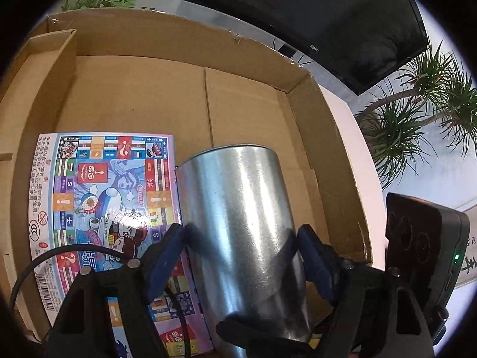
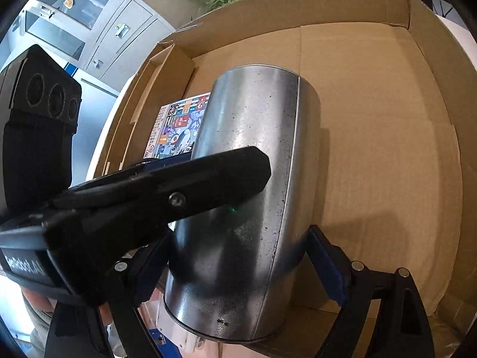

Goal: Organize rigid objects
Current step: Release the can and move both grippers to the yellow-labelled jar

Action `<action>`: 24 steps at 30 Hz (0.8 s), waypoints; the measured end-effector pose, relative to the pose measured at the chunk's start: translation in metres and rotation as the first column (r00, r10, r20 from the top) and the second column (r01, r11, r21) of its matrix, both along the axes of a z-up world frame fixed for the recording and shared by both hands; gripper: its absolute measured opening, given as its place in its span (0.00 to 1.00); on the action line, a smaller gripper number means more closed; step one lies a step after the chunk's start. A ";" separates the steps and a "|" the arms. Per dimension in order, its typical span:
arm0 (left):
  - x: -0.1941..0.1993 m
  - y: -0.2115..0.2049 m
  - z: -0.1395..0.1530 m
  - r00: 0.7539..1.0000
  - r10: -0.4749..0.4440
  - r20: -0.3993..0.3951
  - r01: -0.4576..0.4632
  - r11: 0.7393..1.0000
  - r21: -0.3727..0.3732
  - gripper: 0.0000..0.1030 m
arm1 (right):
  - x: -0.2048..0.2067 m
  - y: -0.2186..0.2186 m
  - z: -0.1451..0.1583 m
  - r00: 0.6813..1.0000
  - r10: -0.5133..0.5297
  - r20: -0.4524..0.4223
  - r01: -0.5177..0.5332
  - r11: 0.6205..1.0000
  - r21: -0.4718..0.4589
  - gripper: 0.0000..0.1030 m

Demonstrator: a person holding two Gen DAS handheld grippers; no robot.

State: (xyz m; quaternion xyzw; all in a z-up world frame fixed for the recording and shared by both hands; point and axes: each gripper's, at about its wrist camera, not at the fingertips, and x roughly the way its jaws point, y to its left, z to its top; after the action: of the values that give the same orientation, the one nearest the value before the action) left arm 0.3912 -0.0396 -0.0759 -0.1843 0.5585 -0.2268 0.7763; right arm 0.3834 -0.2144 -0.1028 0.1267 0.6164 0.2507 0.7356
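A shiny metal can is tilted over the floor of an open cardboard box. My left gripper is shut on the can, its blue pads pressing on both sides. My right gripper is shut on the same can lower down, one blue pad on each side. A finger of the left gripper crosses the can in the right wrist view. I cannot tell whether the can touches the box floor. A colourful board-game box lies flat just left of the can.
Bare box floor lies right of and beyond the can. The box stands on a white table. A black monitor and potted plants are behind it. Grey cabinets stand at the left.
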 end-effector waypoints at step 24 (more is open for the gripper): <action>-0.213 0.044 0.094 0.937 0.124 0.327 -0.187 0.968 0.169 0.78 | -0.146 -0.097 0.034 0.951 -0.148 0.270 0.195 0.968 -0.157 0.81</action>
State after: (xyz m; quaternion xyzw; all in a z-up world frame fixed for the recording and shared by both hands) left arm 0.1787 0.0048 0.0179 -0.1116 0.4316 -0.1343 0.8850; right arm 0.2369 -0.3118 -0.0684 0.0789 0.5230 0.1425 0.8366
